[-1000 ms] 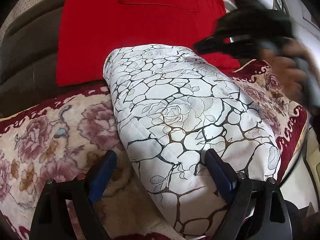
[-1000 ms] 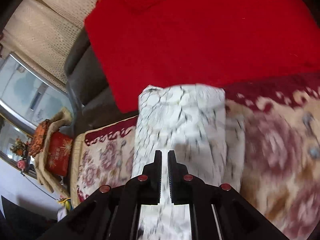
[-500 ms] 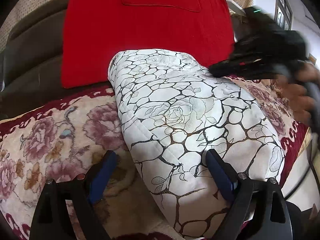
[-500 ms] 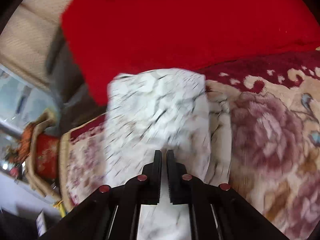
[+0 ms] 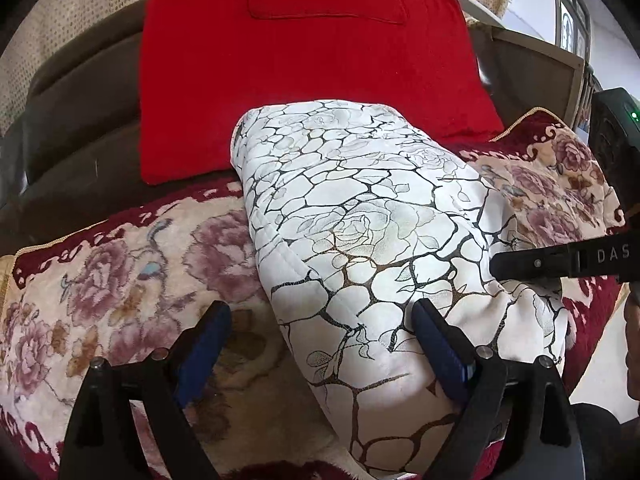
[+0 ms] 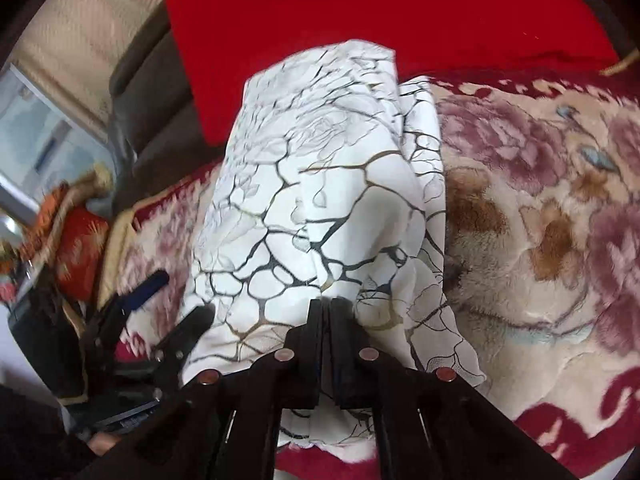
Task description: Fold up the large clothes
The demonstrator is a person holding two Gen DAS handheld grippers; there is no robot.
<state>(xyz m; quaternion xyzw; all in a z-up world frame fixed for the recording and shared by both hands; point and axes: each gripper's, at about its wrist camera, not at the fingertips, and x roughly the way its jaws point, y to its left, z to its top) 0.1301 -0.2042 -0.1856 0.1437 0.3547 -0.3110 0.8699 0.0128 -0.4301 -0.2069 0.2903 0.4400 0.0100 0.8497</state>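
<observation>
Left wrist view shows the garment (image 5: 360, 216), white with a dark cracked-line and rose print, folded into a long padded bundle. It lies on a floral blanket (image 5: 120, 280), its far end against a red cushion (image 5: 304, 68) and its near end reaching down between the cameras. The bundle runs from far left to near right in this view, thick and rounded along its top.

The left gripper (image 5: 320, 344) stands wide open at the near edge. Its left blue pad (image 5: 204, 344) is over bare blanket, clear of the cloth; its right blue pad (image 5: 440, 344) lies against the garment's near part. Nothing is clamped between the pads.

The right gripper (image 5: 500, 266) comes in from the right in this view, its black tip touching the bundle's right side. In the right wrist view the right gripper (image 6: 326, 304) has its fingers pressed together, with only a thin slit between them, and their tips rest on the garment's (image 6: 304, 184) near folds. Whether a layer of cloth is pinched in that slit I cannot tell. The left gripper (image 6: 168, 300) shows blurred at the left of that view, beside the bundle.

Beyond the blanket (image 6: 540, 220) a dark sofa back (image 5: 72, 120) rises, with a beige curtain (image 5: 72, 20) behind it. Some red and orange items (image 6: 60, 240) sit at the far left of the right wrist view, too blurred to name.
</observation>
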